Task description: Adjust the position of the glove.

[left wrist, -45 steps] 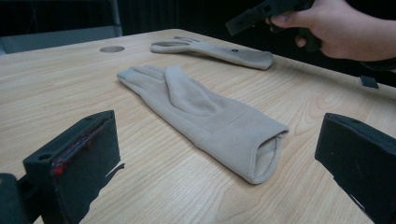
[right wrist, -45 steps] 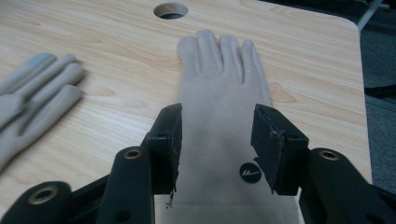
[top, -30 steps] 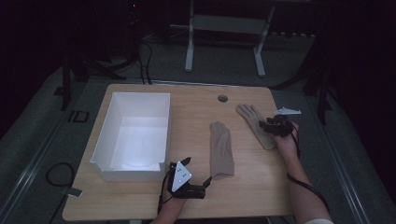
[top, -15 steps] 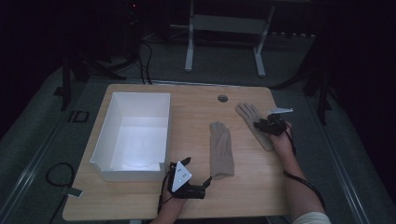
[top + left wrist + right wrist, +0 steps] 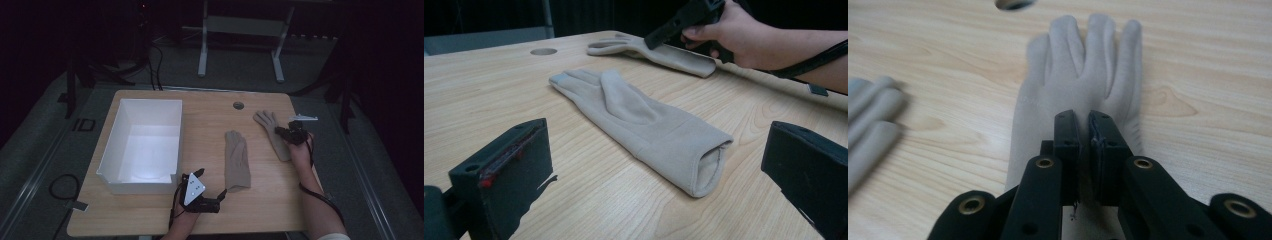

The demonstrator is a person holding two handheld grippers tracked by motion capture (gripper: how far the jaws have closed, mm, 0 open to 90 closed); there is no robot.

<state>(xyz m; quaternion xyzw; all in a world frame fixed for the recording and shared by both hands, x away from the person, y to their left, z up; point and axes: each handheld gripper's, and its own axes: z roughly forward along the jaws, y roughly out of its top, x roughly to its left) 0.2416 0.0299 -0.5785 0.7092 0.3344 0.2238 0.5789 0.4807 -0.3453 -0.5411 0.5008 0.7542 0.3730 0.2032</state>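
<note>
Two beige gloves lie flat on the wooden table (image 5: 200, 115). The far glove (image 5: 270, 127) (image 5: 1083, 65) lies to the right with its fingers pointing away. My right gripper (image 5: 281, 131) (image 5: 1085, 132) rests on its palm; its jaws have just been closing and now pinch a fold of the fabric. The near glove (image 5: 236, 160) (image 5: 639, 120) lies mid-table, its cuff toward my left gripper (image 5: 212, 181) (image 5: 659, 150). That gripper stands open a little short of the cuff, touching nothing. In the left gripper view, the other hand and gripper (image 5: 654, 40) press on the far glove (image 5: 674, 55).
A large white open box (image 5: 145, 102) stands on the left half of the table, close to my left gripper. A round cable hole (image 5: 238, 105) sits near the far edge. A small grey plate (image 5: 302, 118) lies at the right edge.
The right gripper has settled a little onto the far glove and its jaws have come together. The left gripper and both gloves stay where they were.
</note>
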